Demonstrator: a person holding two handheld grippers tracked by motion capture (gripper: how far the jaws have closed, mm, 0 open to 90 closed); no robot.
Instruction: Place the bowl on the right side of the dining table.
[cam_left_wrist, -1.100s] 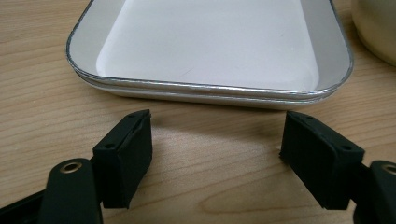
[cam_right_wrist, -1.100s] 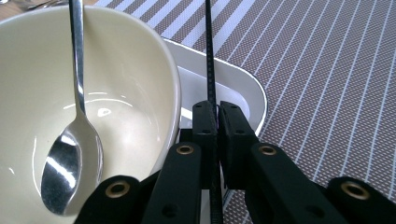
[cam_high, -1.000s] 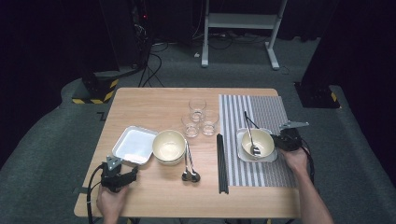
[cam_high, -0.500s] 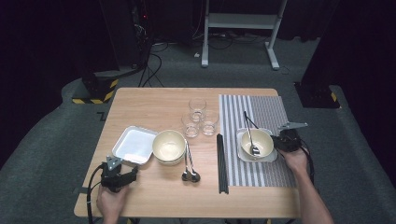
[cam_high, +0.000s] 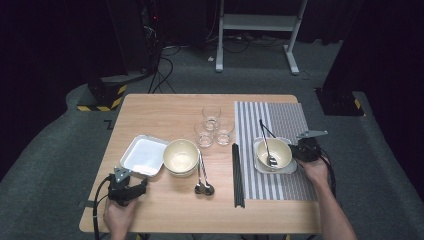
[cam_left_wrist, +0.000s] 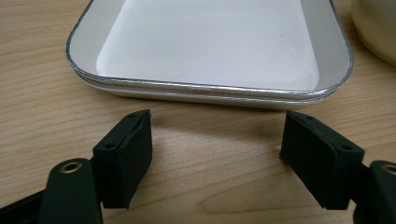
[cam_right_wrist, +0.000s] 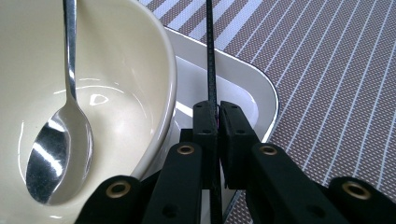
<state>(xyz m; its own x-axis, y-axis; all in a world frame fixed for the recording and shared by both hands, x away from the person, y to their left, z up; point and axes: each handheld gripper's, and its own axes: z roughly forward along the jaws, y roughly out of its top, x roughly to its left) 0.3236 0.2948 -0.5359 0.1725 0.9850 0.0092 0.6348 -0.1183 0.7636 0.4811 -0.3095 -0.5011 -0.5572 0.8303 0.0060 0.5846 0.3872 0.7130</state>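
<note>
My right gripper (cam_right_wrist: 217, 109) is shut on a thin black chopstick (cam_right_wrist: 209, 51) that runs away over the rim of a small white tray (cam_right_wrist: 243, 88). A cream bowl (cam_right_wrist: 140, 60) stands in that tray with a metal spoon (cam_right_wrist: 56, 154) lying inside it. From above, the right gripper (cam_high: 300, 150) sits at the bowl's (cam_high: 280, 156) right side on the striped placemat (cam_high: 285, 117). My left gripper (cam_left_wrist: 215, 154) stands open on the wood, its jaws wide apart just short of an empty white tray (cam_left_wrist: 210, 42). In the high view the left gripper (cam_high: 134, 186) lies near the table's front left corner.
A second cream bowl (cam_high: 181, 156) stands right of the left white tray (cam_high: 145, 156), with two spoons (cam_high: 202, 180) beside it. Three clear glasses (cam_high: 212, 125) cluster at mid-table. More black chopsticks (cam_high: 238, 175) lie along the placemat's left edge.
</note>
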